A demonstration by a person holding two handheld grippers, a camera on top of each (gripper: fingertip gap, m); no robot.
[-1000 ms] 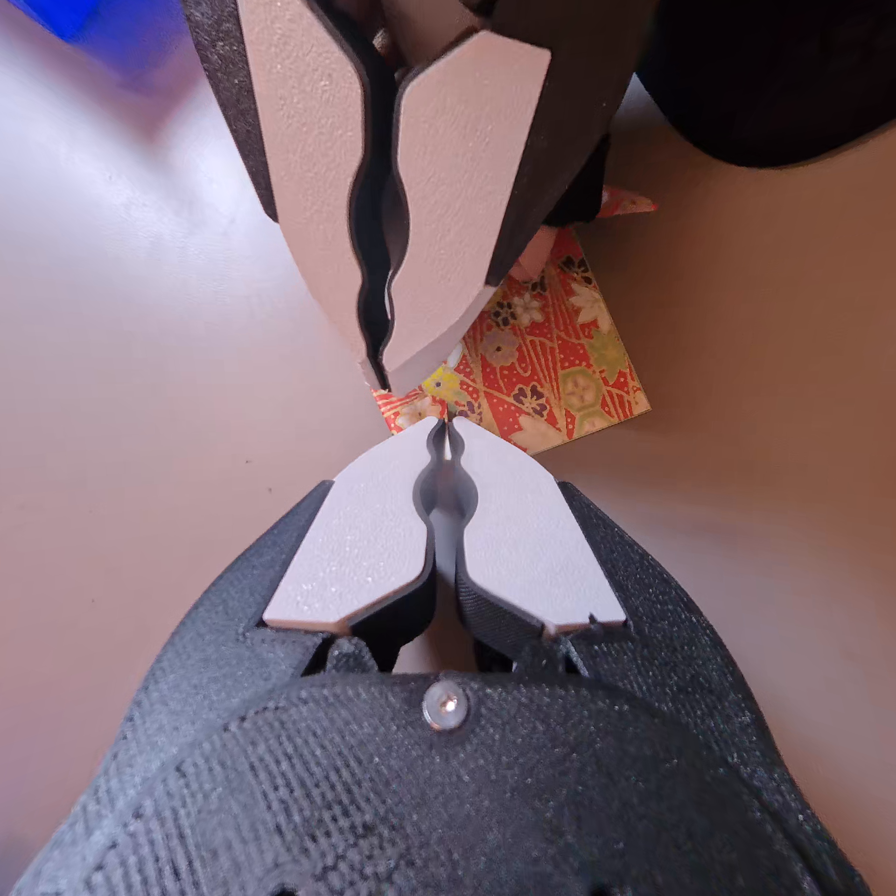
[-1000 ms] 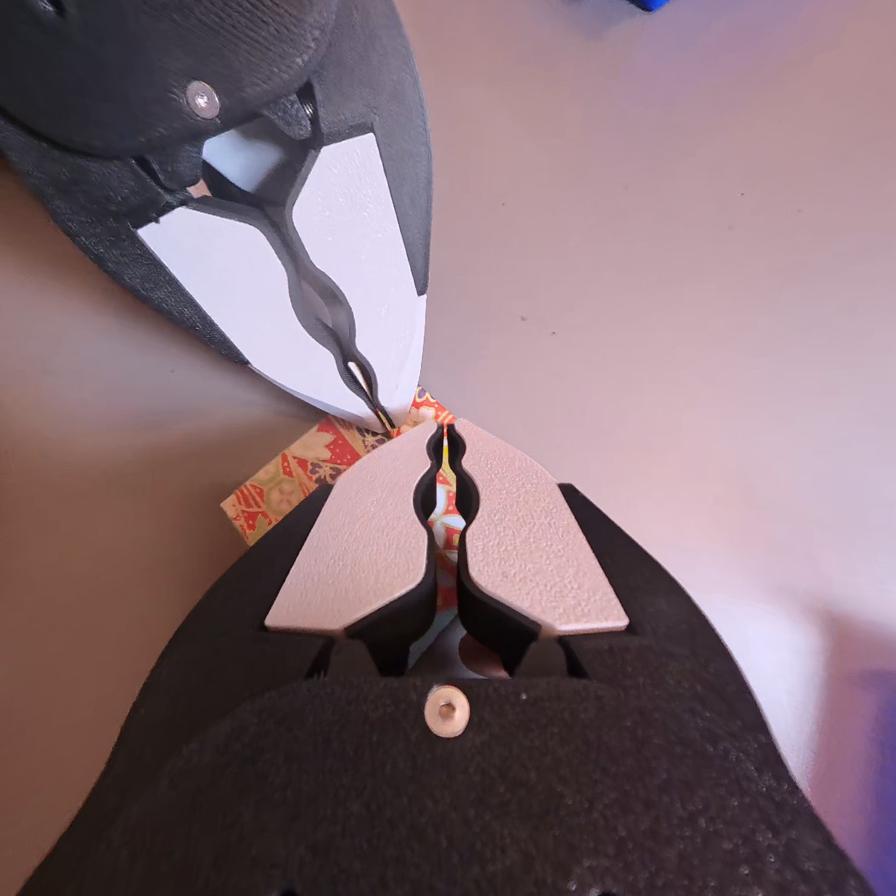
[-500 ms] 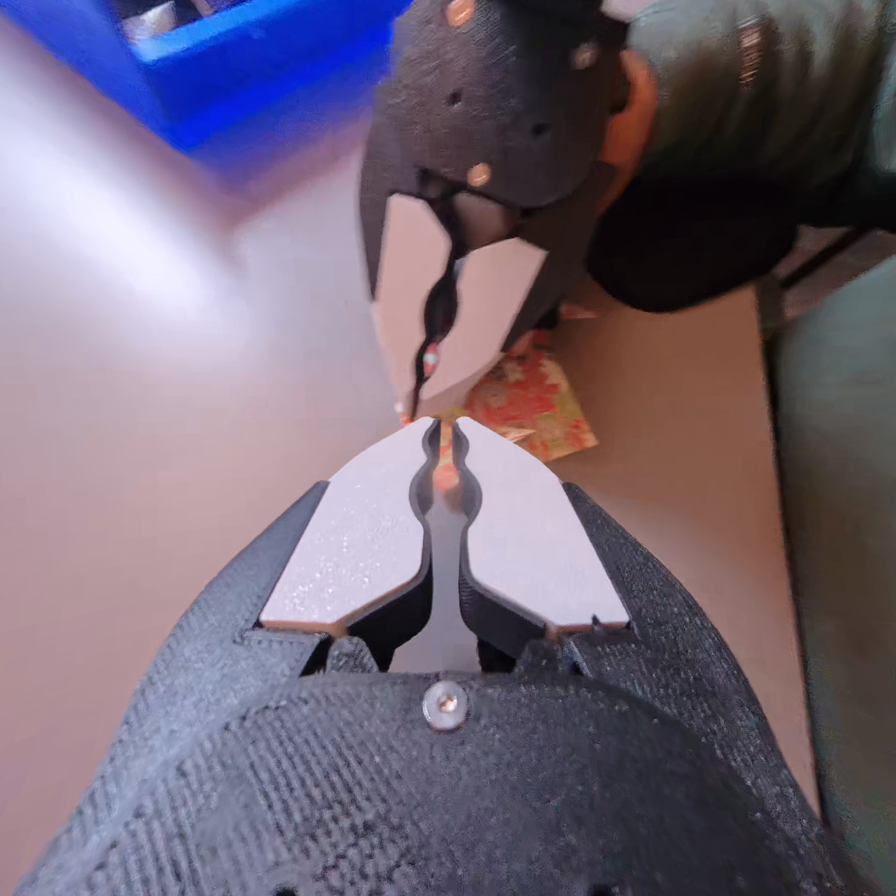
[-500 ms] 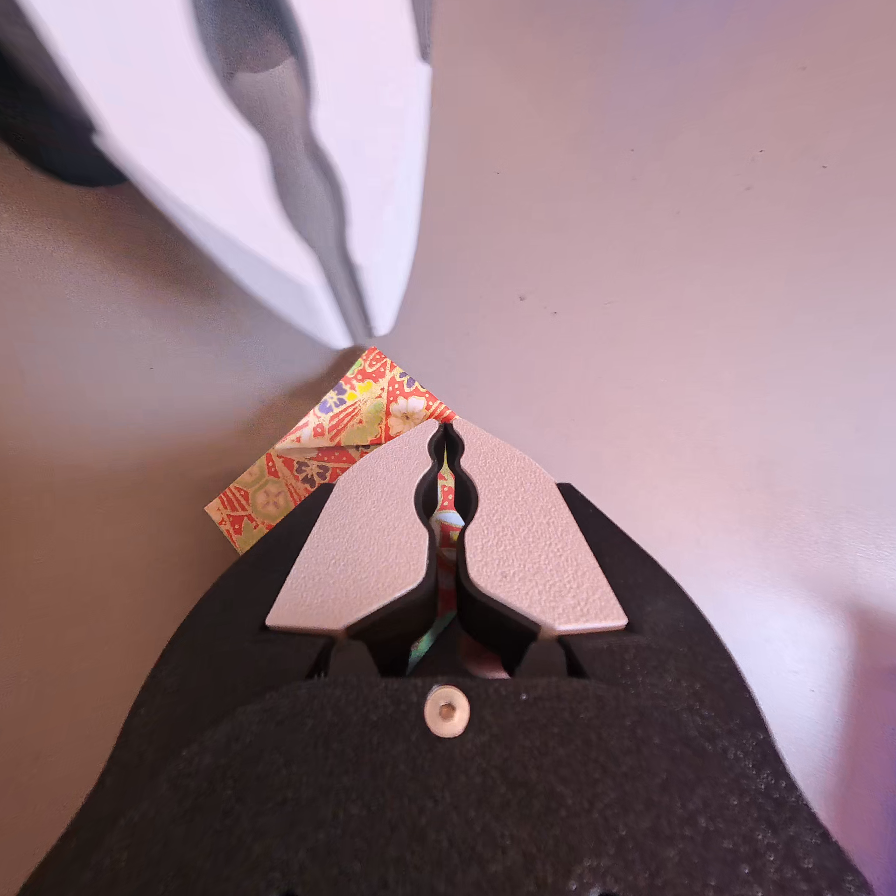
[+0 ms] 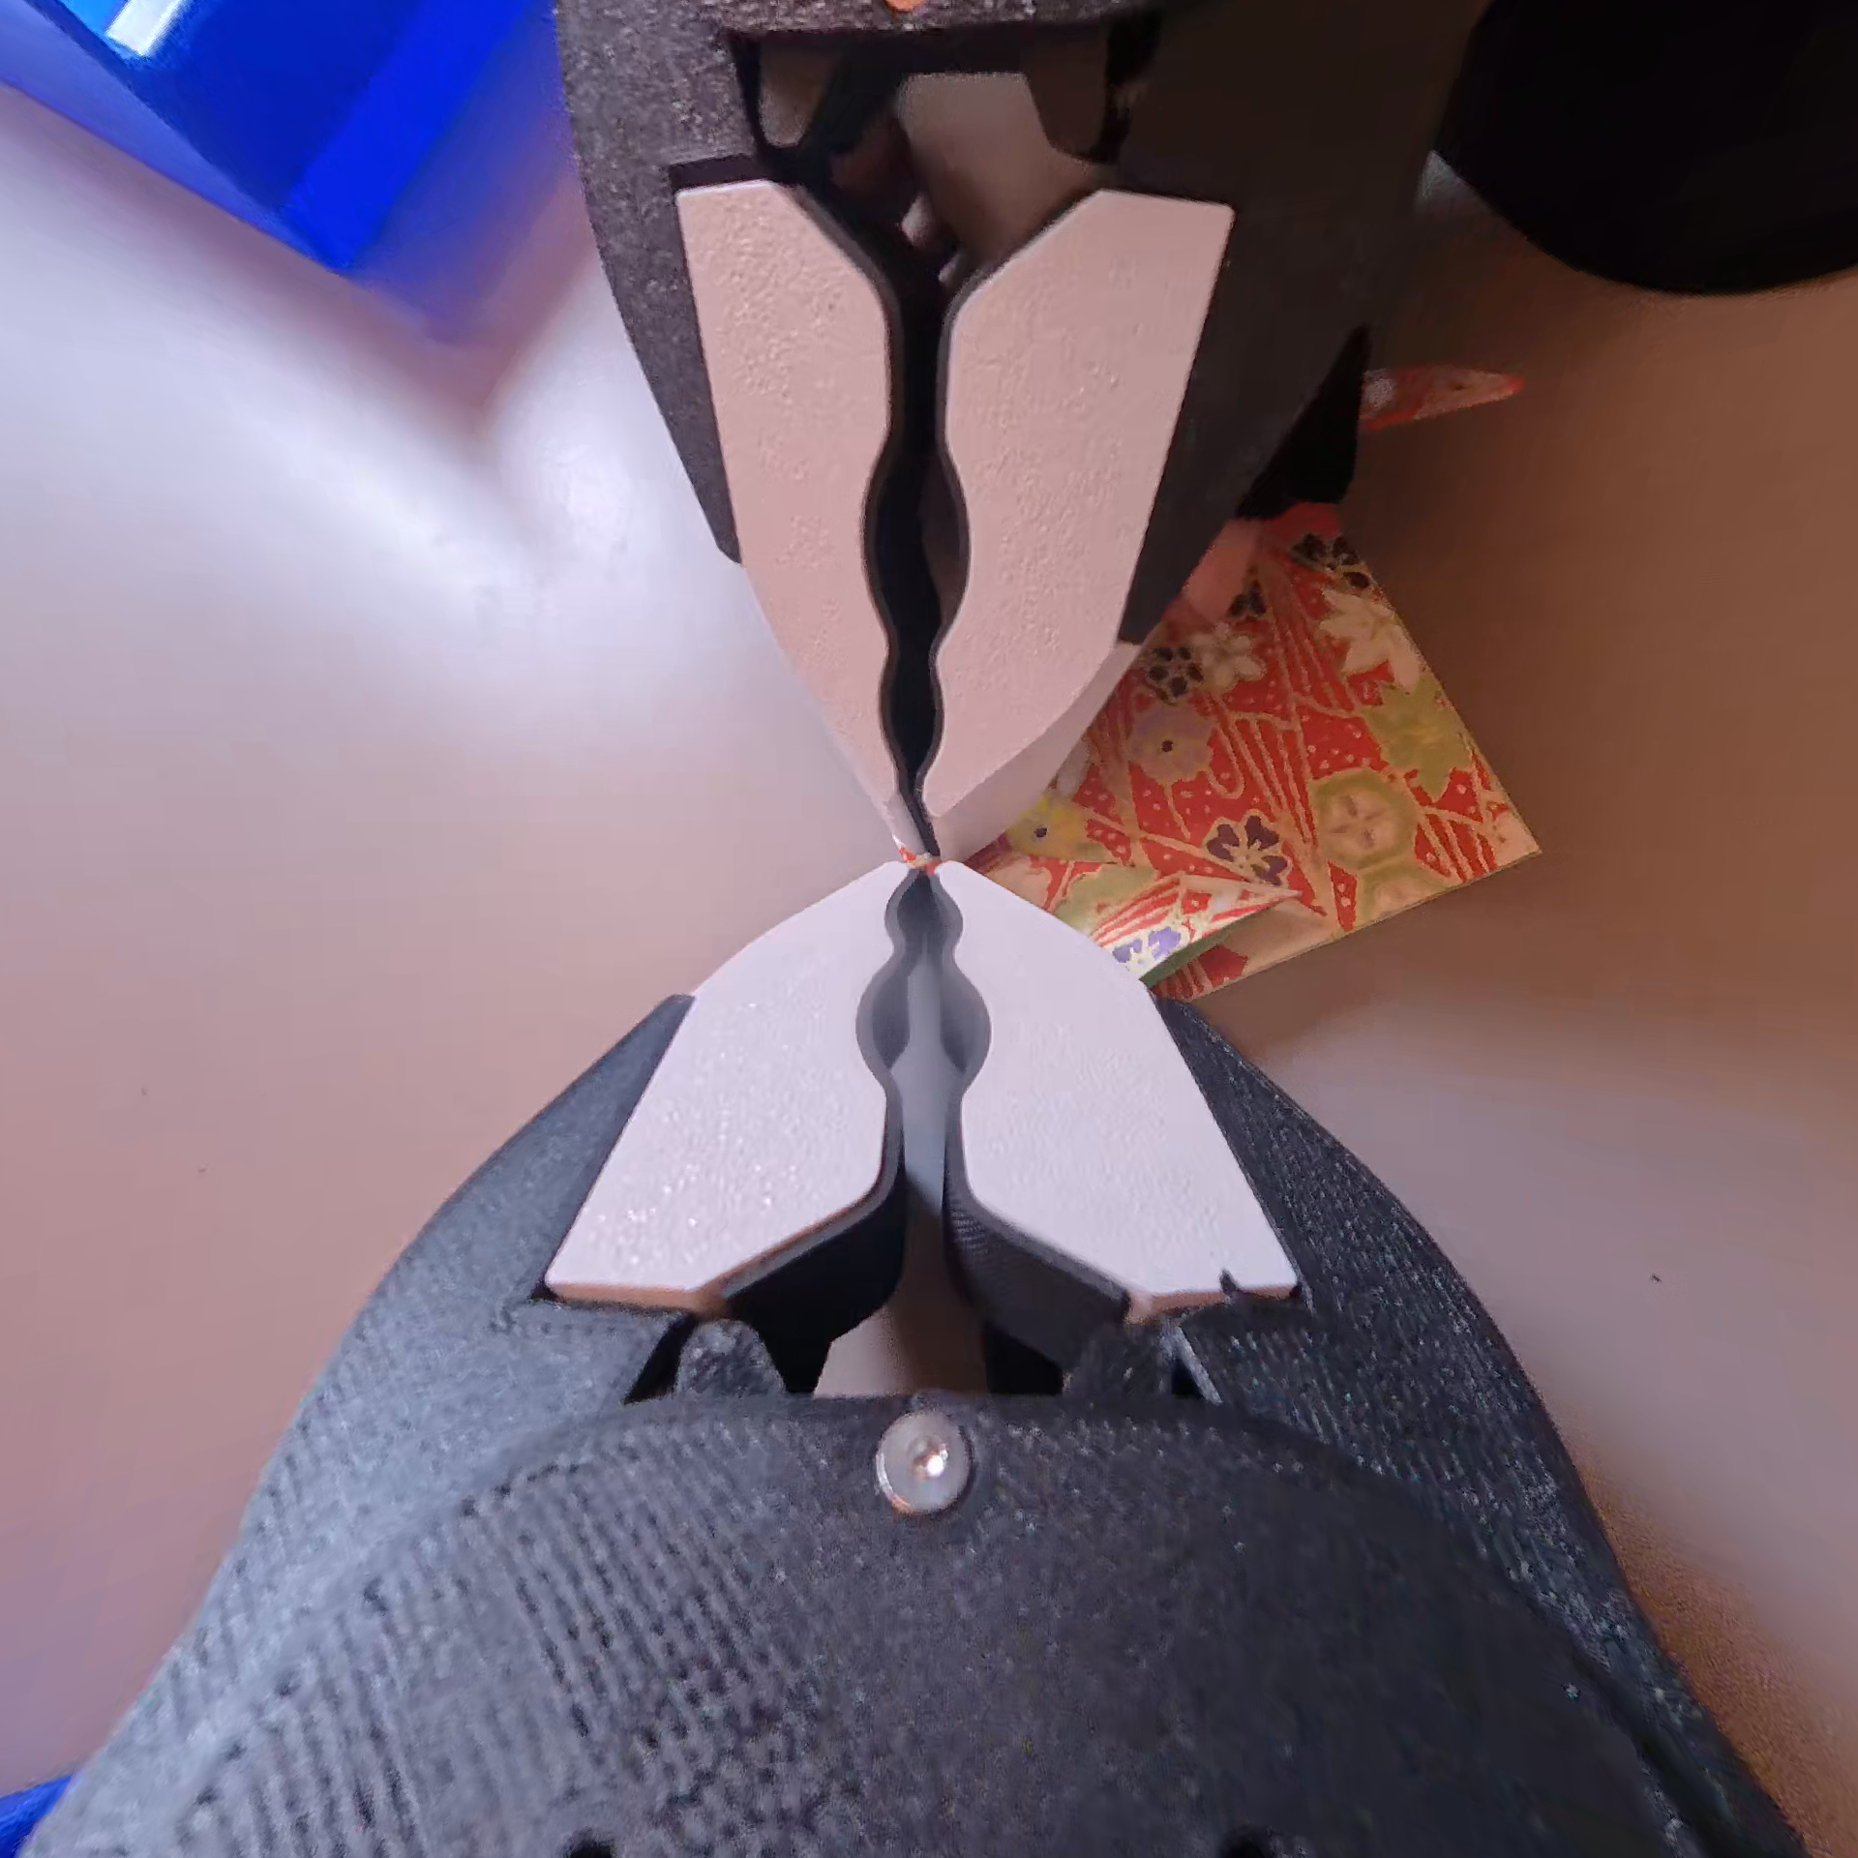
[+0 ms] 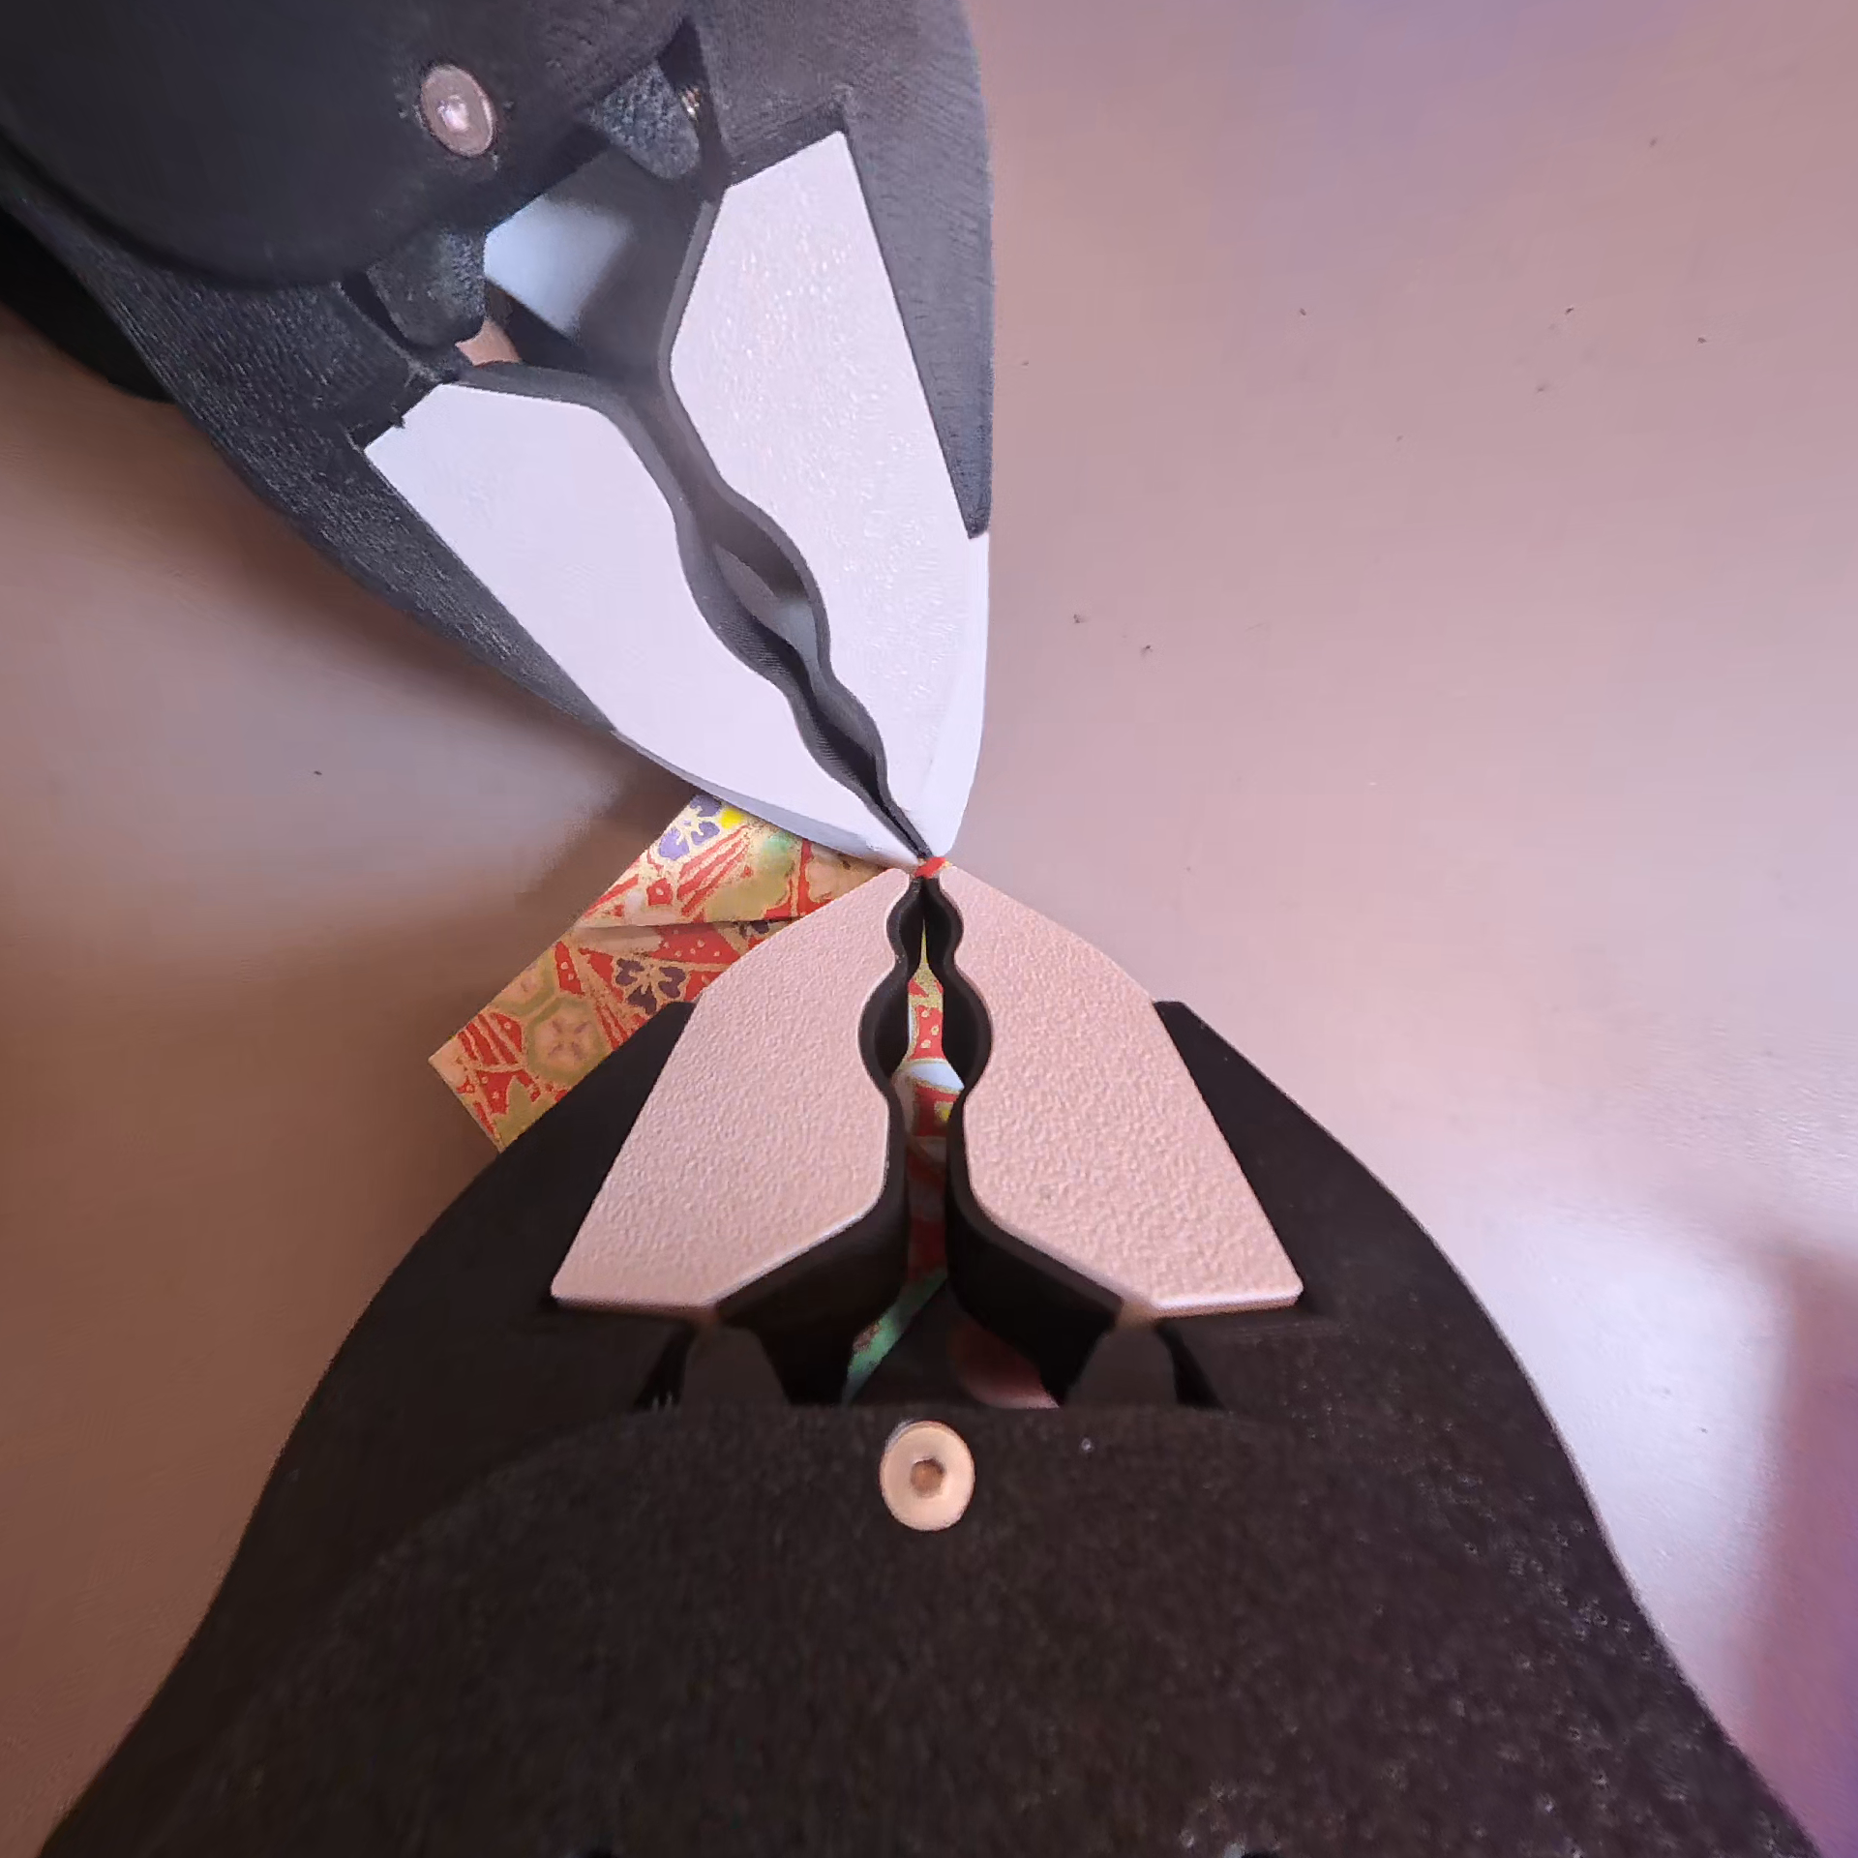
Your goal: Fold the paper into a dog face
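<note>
Both claws clenched tip to tip on one corner of the patterned paper (image 5: pixel 1297 764): left gripper (image 5: pixel 920 877), right gripper (image 6: pixel 922 877). Paper lies on table (image 5: pixel 302 804), mostly beneath right gripper. Risk: opposed pulling tears the pinched corner

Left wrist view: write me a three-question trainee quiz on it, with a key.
1. True or false: the left gripper has its jaws wide open.
2. The paper lies on: A) the table; B) a plate; C) a cloth.
3. Fill in: the bin at top left is ____.
Key: 1 false; 2 A; 3 blue.
</note>
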